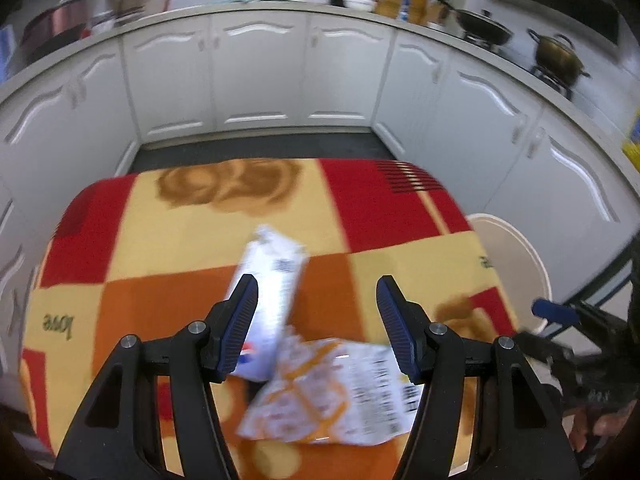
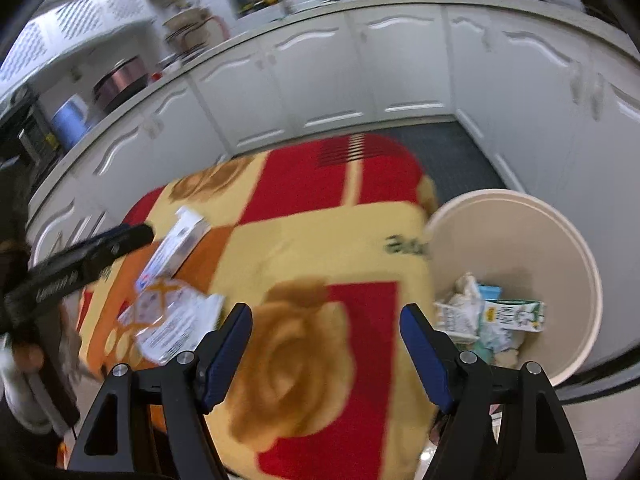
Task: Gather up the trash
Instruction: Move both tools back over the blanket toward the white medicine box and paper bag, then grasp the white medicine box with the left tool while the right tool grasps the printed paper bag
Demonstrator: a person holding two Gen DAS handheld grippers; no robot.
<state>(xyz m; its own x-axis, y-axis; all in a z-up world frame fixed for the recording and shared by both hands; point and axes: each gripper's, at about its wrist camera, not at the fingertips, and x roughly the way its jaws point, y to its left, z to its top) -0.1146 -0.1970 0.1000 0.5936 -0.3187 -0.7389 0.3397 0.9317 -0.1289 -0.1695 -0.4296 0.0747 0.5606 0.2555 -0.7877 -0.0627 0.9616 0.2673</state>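
1. Two pieces of trash lie on the counter (image 1: 380, 280), which is covered by a red, orange and cream blanket: a white carton (image 1: 272, 276) lying flat, and a crumpled orange-and-white wrapper (image 1: 336, 392) overlapping its near end.
2. The left hand-held gripper (image 1: 316, 300) hangs above them with its jaws apart and nothing between the pads; the carton shows just behind its left finger. It looks lined up for the next pick, though blur hides how close it is.
3. The right hand-held gripper (image 2: 326, 328) is also open and empty, over a brown rose on the blanket, between the trash and the bin.
4. The cream bin (image 2: 576, 240) stands just beside the counter's edge, low enough to drop things in. It already holds crumpled paper and a green-and-white carton (image 2: 512, 314), so I judge the collecting is partly done.
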